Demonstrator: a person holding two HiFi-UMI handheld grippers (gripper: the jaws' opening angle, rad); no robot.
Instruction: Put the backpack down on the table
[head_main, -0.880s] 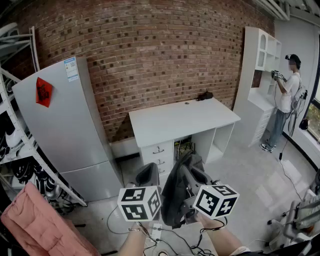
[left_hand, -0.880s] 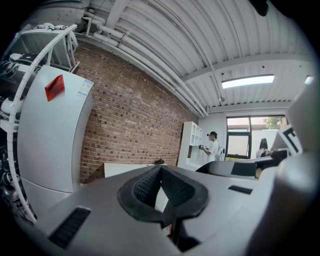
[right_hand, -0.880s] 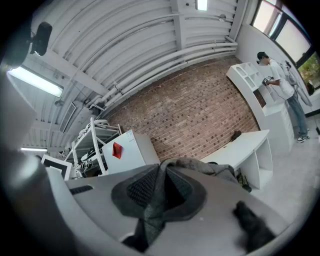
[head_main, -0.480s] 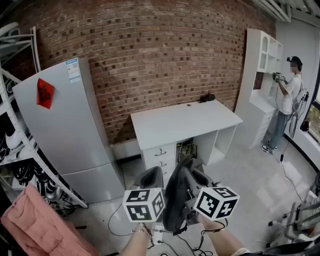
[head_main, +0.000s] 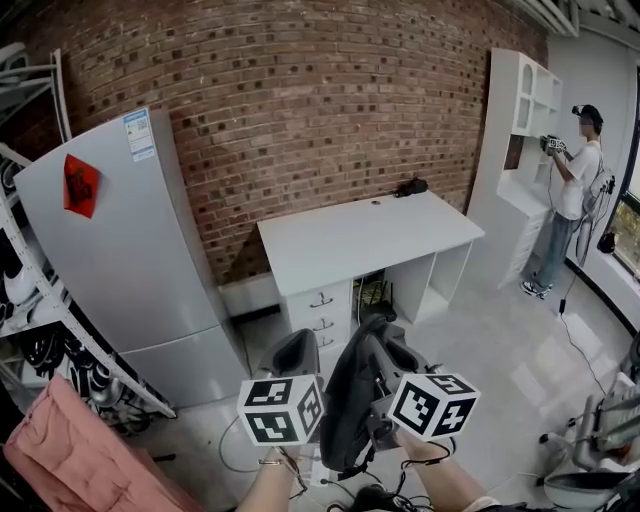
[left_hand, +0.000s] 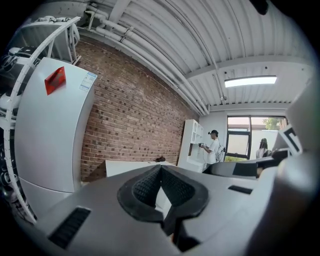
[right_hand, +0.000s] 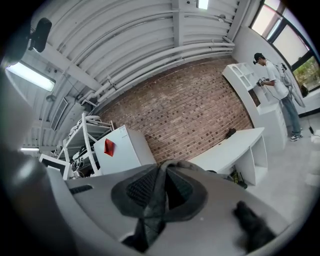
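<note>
Fingers (right_hand: 140, 187) of the right gripper (right_hand: 162, 176) clamp a grey strap (right_hand: 150, 215) of the backpack (head_main: 352, 395) — it hangs on the near side of the white table (head_main: 360, 240). Left gripper (left_hand: 161, 171) fingers are closed together — nothing between them.

The dark thing (head_main: 411, 187) on the table (head_main: 350, 240) is too small to tell.

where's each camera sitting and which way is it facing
Head view: on the person's head, looking forward-down at the table; shows forearms, left gripper, right gripper, backpack.
Left gripper view: on left gripper, facing the table; own jaws shut, empty.
Right gripper view: on right gripper, facing the table; jaws shut on backpack strap.
Shared: table, fridge, brick wall.
</note>
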